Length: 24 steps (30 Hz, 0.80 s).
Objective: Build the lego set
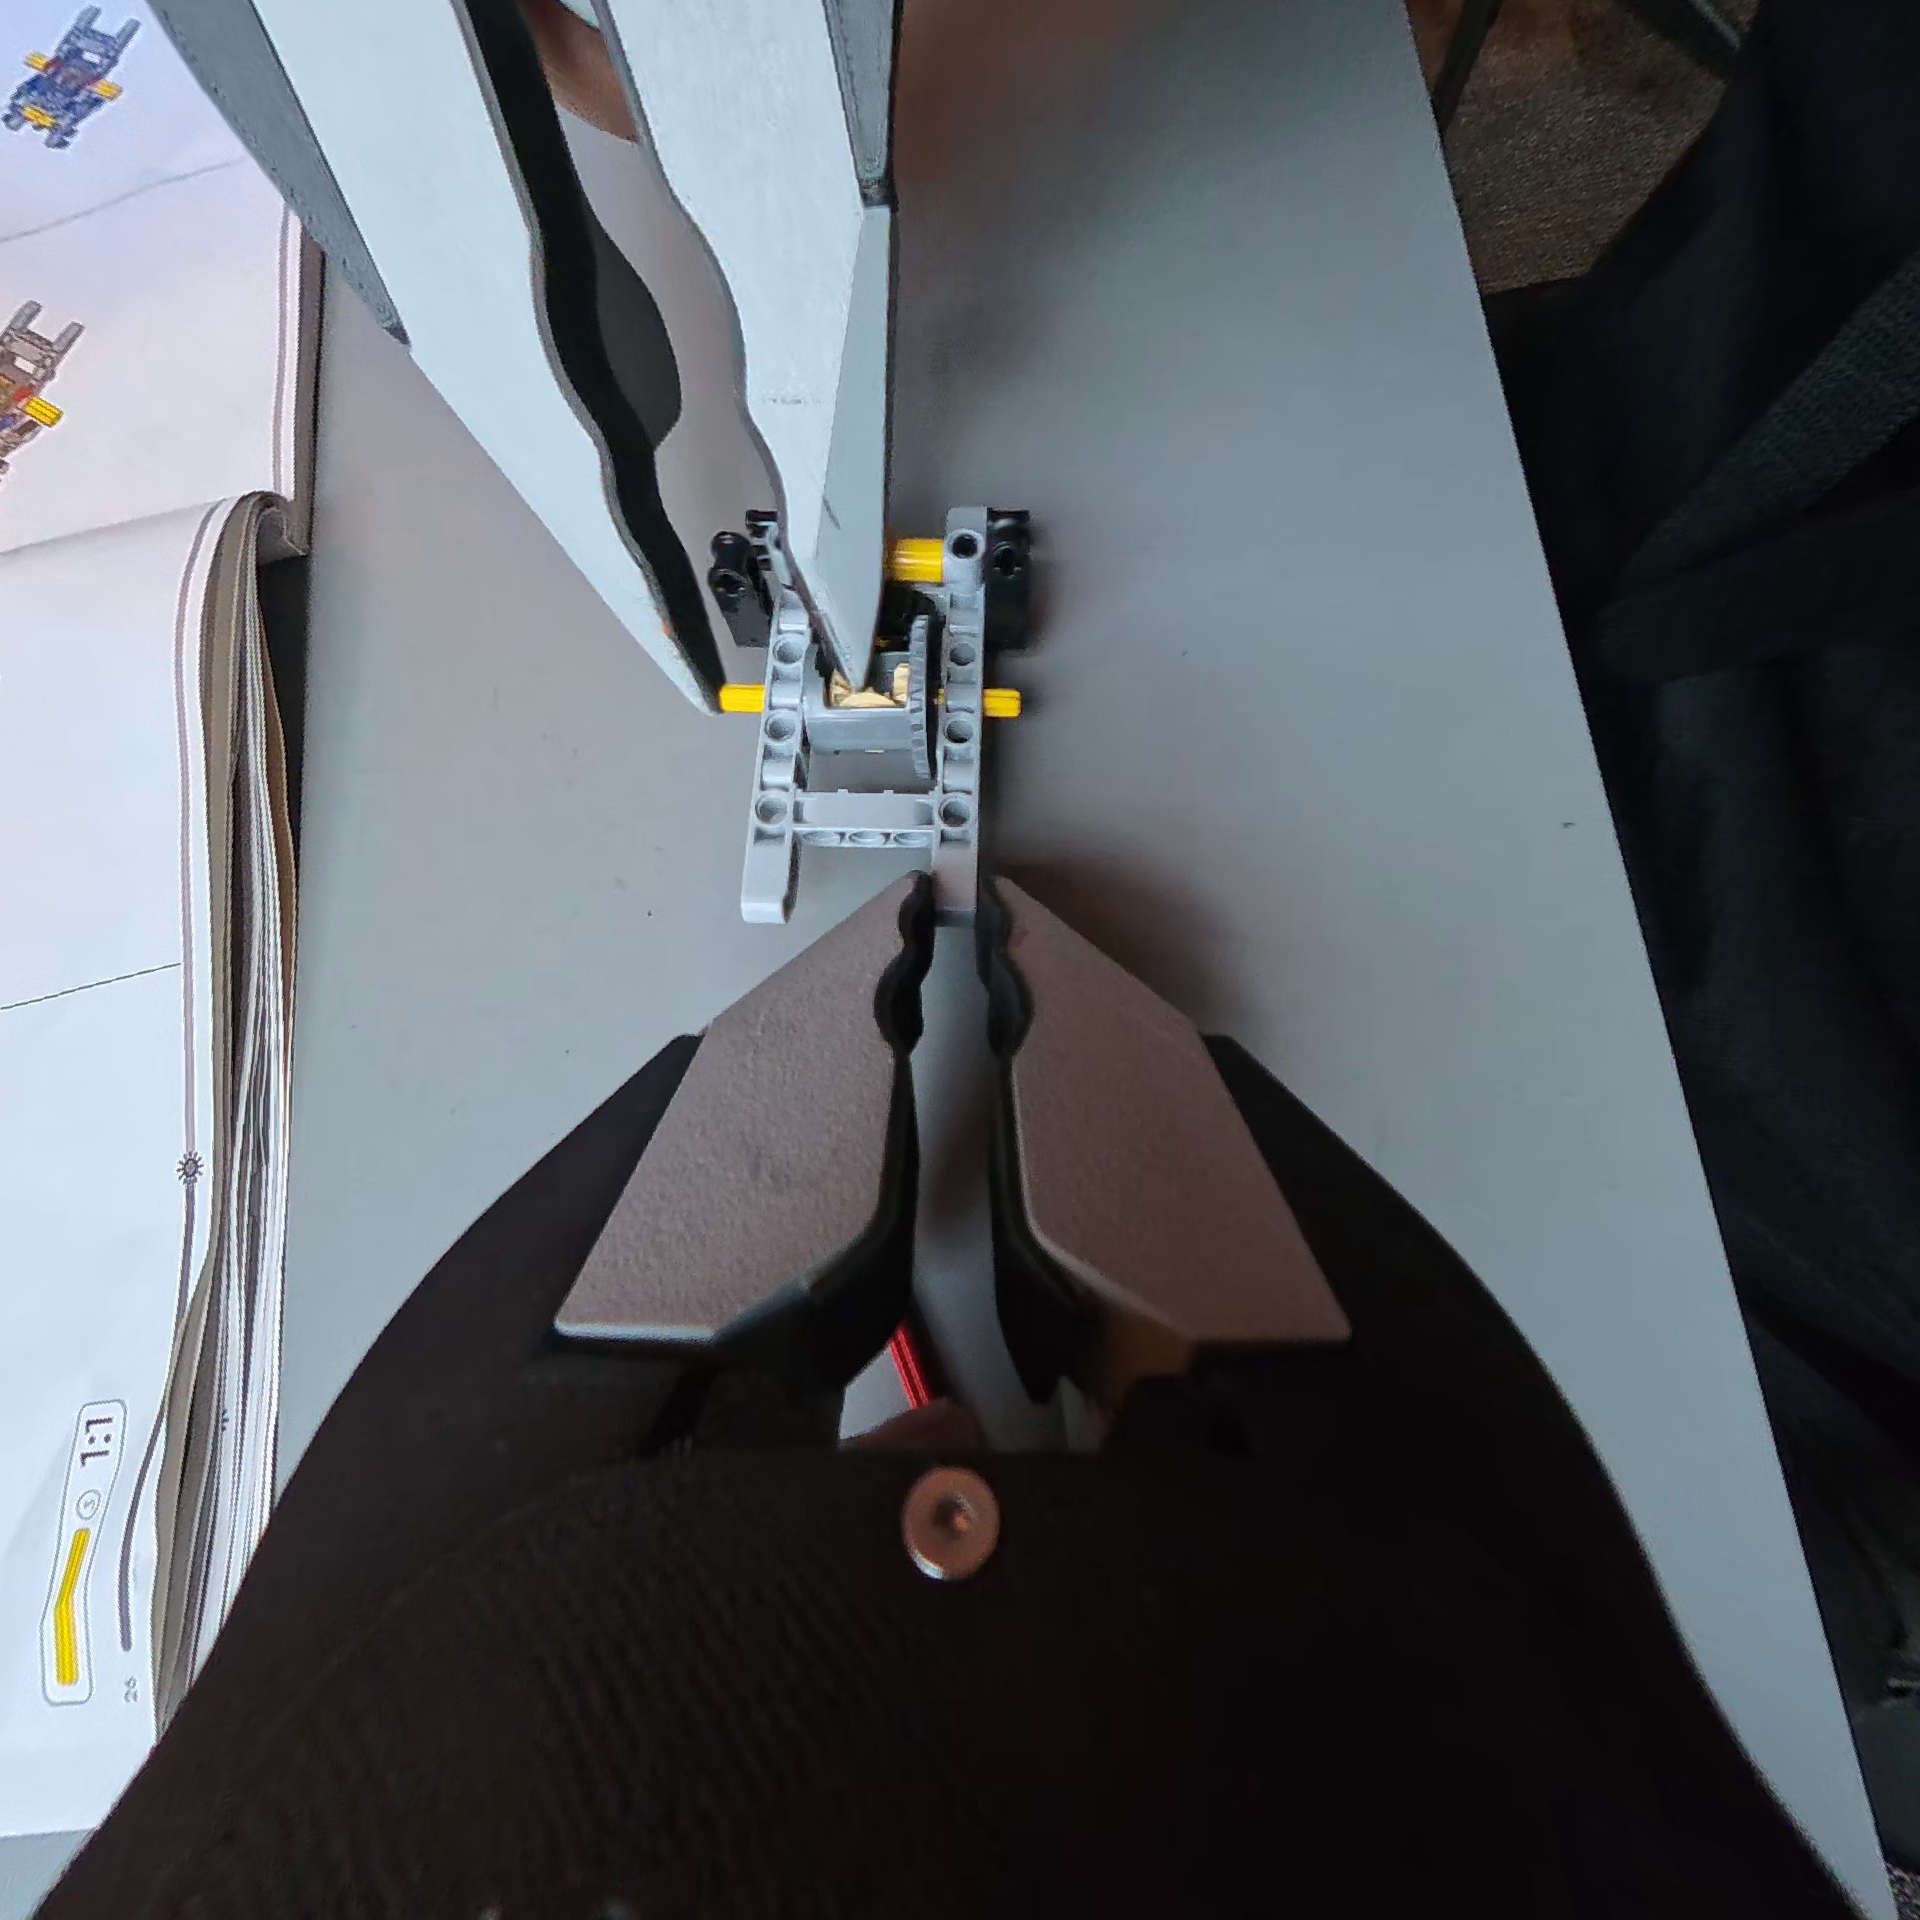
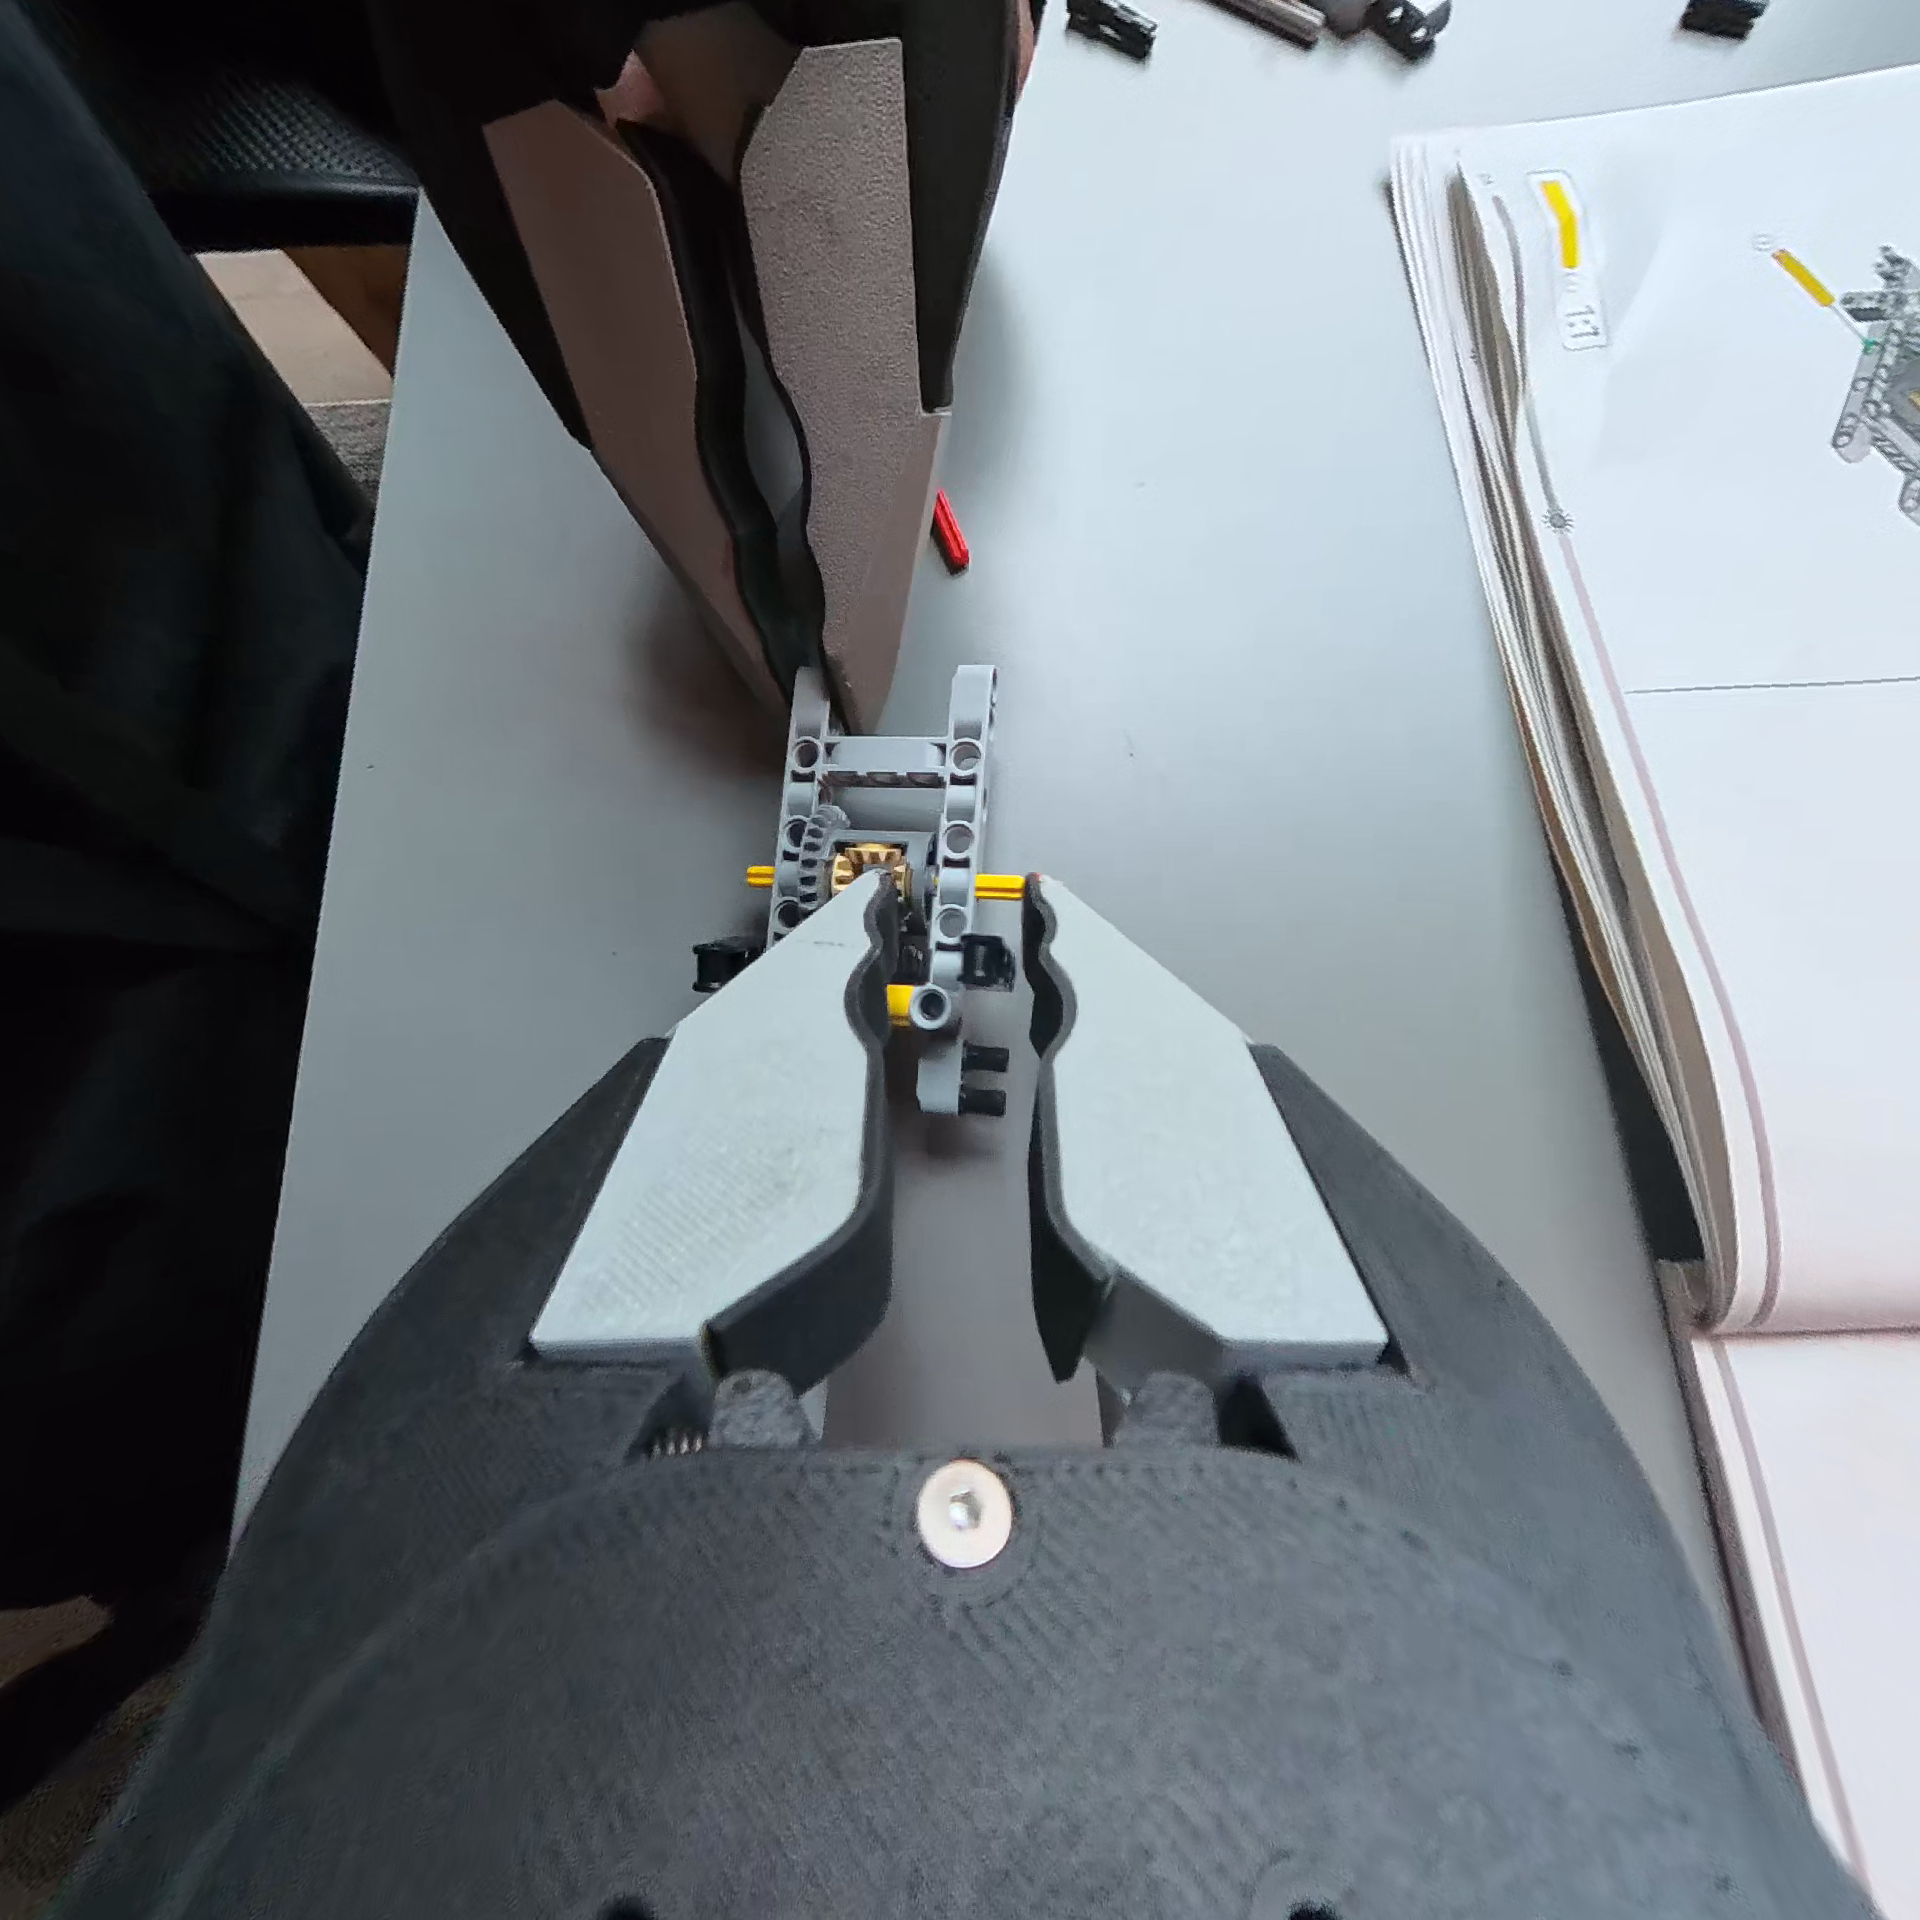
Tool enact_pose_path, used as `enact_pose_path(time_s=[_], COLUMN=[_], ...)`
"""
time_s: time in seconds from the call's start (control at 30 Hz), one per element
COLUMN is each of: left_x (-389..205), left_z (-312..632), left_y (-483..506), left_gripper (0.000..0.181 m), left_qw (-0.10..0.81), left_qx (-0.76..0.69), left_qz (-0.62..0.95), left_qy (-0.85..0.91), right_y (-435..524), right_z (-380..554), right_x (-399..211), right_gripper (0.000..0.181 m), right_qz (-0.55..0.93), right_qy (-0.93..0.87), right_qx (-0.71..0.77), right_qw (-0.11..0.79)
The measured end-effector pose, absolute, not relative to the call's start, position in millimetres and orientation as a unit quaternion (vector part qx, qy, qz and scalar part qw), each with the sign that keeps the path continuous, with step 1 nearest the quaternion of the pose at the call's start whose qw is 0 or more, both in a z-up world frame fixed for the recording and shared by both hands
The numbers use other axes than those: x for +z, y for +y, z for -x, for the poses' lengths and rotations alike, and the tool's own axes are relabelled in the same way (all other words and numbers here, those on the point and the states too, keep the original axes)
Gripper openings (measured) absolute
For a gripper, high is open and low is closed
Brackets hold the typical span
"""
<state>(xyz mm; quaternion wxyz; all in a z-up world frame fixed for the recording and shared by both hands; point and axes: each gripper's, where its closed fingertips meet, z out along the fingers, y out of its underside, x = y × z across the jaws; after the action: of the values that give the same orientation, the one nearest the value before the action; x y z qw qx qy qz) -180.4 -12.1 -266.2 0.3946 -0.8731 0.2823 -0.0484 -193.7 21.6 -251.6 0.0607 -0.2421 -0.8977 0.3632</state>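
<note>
My left hand-held gripper (image 1: 956, 894) pinches one leg of the grey lego frame (image 1: 873, 727), which lies lengthwise toward my right hand-held gripper (image 2: 956, 894), whose fingers gape wide, on the table (image 1: 1247, 727).

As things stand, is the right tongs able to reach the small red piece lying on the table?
Probably not directly. The red piece lies beyond the grey lego frame, beside the left tongs, which grips the frame's far end. The right tongs would need to lift over them.

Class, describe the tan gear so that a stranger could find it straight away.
Start at the grey table, then find the grey lego frame between the two grippers. The tan gear sits inside it, by the yellow axle; it is the only tan piece.
</note>
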Motion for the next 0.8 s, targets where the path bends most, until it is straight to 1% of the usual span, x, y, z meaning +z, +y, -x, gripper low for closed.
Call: enact_pose_path(time_s=[0.17, 0.37, 0.63, 0.8], left_x=[-266.2, -266.3, -266.2, -266.5], left_z=[179.6, 179.7, 180.7, 181.0], left_y=[-12.6, -13.0, -12.1, -13.2], left_gripper=[0.005, 0.005, 0.005, 0.005], left_qw=[0.393, 0.391, 0.39, 0.386], left_qx=[-0.057, -0.063, -0.071, -0.083], left_qz=[0.873, 0.875, 0.878, 0.88], left_qy=[0.282, 0.28, 0.27, 0.263], right_y=[21.8, 21.6, 21.5, 20.3], right_z=[191.5, 192.2, 193.0, 196.0], right_x=[-252.1, -252.7, -247.0, -248.7], right_gripper=[0.02, 0.019, 0.019, 0.017], right_qz=[0.21, 0.234, 0.297, 0.308], right_qy=[-0.911, -0.905, -0.847, -0.838], right_qx=[0.349, 0.35, 0.441, 0.449], right_qw=[0.067, 0.052, -0.027, -0.035])
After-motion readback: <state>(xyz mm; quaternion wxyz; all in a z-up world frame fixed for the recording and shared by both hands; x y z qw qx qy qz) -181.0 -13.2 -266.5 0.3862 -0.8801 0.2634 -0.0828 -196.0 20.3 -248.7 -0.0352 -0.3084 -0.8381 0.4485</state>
